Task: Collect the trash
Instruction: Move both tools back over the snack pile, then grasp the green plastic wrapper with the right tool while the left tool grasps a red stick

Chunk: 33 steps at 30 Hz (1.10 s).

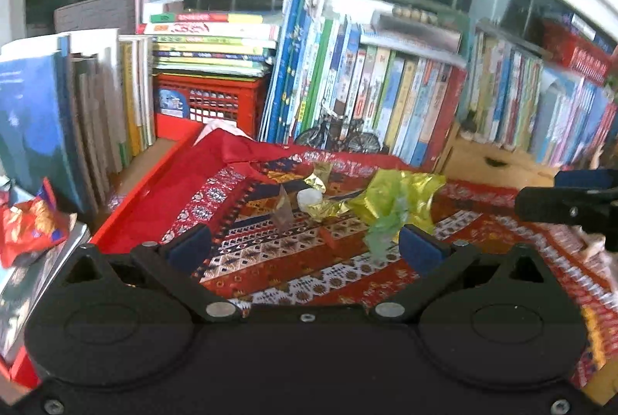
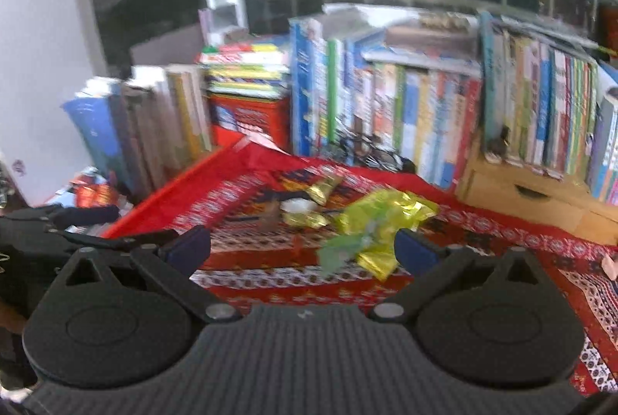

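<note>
I have both sets of tongs spread wide with nothing between them. The left gripper (image 1: 305,247) and the right gripper (image 2: 303,247) both face the patterned red cloth (image 1: 270,260), and the litter sits in the middle of each frame, just beyond the fingertips.

The nearest piece is the yellow-green wrapper (image 1: 394,198). In the left view it lies ahead and toward the right finger, its long axis running from upper right down to a pale green tail close to that finger. In the right view the same wrapper (image 2: 378,221) lies centre-right, its lower end reaching down between the two fingers, so I judge the right hand to be nearer. Behind it are small gold foil scraps (image 1: 322,175) and a white lump (image 1: 309,198). A red crumpled packet (image 1: 27,221) rests at the left edge, off the cloth.

Both grippers are held level, pitched slightly downward, side by side; the right view is blurred
</note>
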Tool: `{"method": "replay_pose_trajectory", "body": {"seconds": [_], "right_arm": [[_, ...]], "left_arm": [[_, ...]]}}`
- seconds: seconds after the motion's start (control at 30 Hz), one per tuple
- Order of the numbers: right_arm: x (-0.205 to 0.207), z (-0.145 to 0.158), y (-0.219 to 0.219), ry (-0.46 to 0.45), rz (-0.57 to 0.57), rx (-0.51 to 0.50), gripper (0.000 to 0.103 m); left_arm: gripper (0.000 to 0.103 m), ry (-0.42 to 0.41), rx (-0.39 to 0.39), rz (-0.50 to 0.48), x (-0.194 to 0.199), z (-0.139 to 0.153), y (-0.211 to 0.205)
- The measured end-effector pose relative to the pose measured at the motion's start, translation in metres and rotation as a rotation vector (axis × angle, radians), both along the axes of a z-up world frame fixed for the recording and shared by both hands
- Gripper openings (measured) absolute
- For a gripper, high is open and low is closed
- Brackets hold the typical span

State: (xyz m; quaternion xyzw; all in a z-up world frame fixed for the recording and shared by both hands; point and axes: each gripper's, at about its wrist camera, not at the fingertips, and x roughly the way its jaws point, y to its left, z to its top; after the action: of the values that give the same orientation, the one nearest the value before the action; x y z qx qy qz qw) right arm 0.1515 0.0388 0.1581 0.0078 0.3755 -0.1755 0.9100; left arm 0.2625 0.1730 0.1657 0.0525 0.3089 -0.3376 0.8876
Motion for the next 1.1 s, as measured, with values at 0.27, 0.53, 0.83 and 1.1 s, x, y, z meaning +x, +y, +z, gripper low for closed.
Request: {"method": "replay_pose_trajectory", "body": {"seconds": [0.27, 0.53, 0.83, 1.1], "right_arm": [[0.028, -0.044, -0.056, 0.066, 0.048, 0.006, 0.103], [0.059, -0.105, -0.077, 0.118, 0.163, -0.017, 0.097], [0.097, -0.143, -0.120, 0.100, 0.001, 0.129, 0.088], [0.107, -0.169, -0.142, 0.106, -0.086, 0.223, 0.085]], "left_arm": [[0.103, 0.029, 0.024, 0.009, 0.048, -0.051, -0.044], [0.103, 0.134, 0.070, 0.004, 0.078, -0.109, -0.075], [0.102, 0.153, 0.076, 0.053, 0.097, -0.125, -0.091], [0.102, 0.172, 0.073, 0.035, 0.097, -0.131, -0.101]]}}
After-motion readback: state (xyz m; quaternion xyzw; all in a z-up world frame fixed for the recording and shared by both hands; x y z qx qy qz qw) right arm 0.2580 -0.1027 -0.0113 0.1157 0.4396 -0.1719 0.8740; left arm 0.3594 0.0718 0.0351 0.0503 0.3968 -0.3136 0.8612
